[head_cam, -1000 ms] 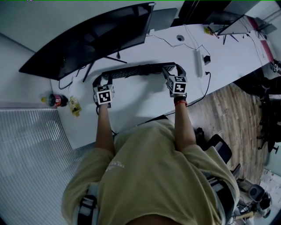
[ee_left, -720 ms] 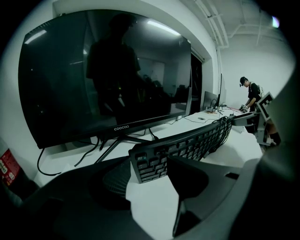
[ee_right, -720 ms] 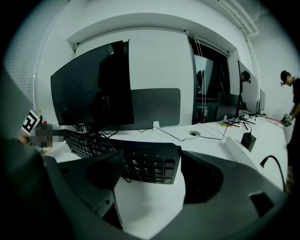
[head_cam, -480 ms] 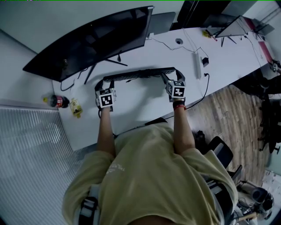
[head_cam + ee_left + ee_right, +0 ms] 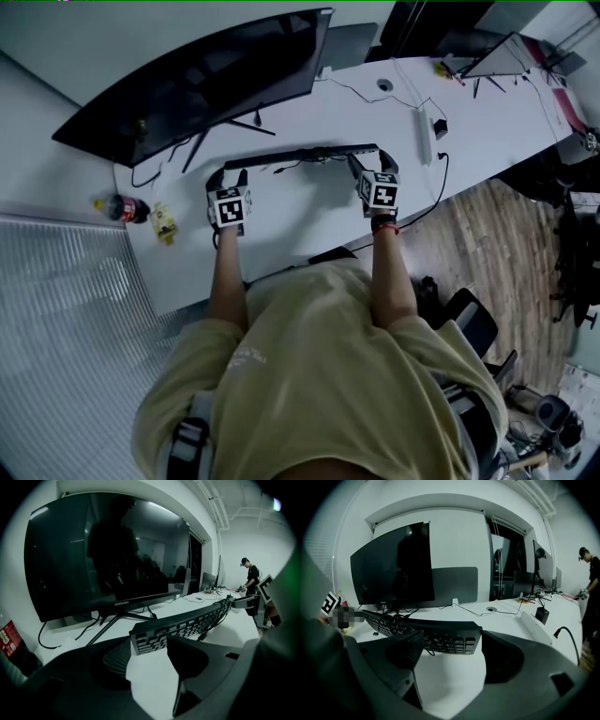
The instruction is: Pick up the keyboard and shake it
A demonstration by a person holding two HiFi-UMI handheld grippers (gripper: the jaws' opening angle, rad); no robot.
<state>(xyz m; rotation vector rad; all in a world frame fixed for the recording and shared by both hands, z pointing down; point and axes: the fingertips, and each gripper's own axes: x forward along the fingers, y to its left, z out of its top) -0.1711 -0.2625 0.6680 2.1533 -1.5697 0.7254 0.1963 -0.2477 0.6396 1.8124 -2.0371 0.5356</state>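
Note:
A long black keyboard [image 5: 300,155] hangs above the white desk [image 5: 309,202], tipped so the head view sees it almost edge-on. My left gripper [image 5: 228,174] is shut on its left end, and my right gripper [image 5: 362,159] is shut on its right end. In the left gripper view the keyboard [image 5: 187,625] runs away to the right, keys facing the camera, its near end between the jaws of the left gripper [image 5: 150,645]. The right gripper view shows the other end of the keyboard [image 5: 440,637] clamped in the right gripper [image 5: 449,645]. Its cable [image 5: 281,169] dangles below it.
A wide black monitor [image 5: 187,84] stands just behind the keyboard. A cola bottle [image 5: 117,208] and a yellow packet [image 5: 161,225] lie at the desk's left end. A white power strip [image 5: 424,122] with cables lies at the right. Another person [image 5: 251,573] stands far right.
The keyboard has tipped: a second ago the head view showed its broad face, now only a thin edge. Both grippers shifted slightly with it and keep their hold.

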